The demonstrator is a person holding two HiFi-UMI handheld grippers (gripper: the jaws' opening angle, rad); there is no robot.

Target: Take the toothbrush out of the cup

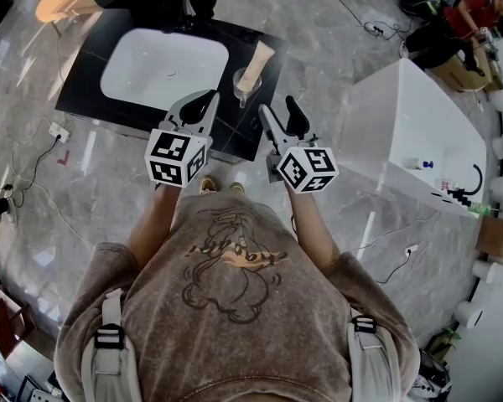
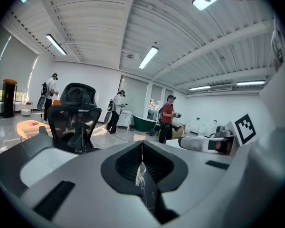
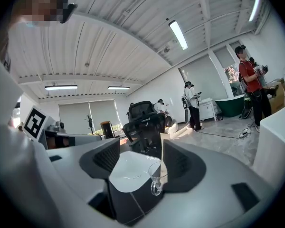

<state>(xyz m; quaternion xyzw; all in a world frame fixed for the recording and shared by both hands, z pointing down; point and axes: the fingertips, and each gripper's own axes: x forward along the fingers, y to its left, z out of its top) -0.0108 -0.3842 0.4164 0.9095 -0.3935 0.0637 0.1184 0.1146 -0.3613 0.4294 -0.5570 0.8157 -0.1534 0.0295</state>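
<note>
Just beyond the wide-apart right tool [image 1: 278, 115], toothbrush [image 1: 256, 64] in cup [image 1: 243, 89]; left tool [image 1: 201, 105] together

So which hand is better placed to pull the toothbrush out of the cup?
Right, likely. The right tongs stand open, with the cup and toothbrush lined up ahead between them. The left tongs are shut and would need opening first.
</note>
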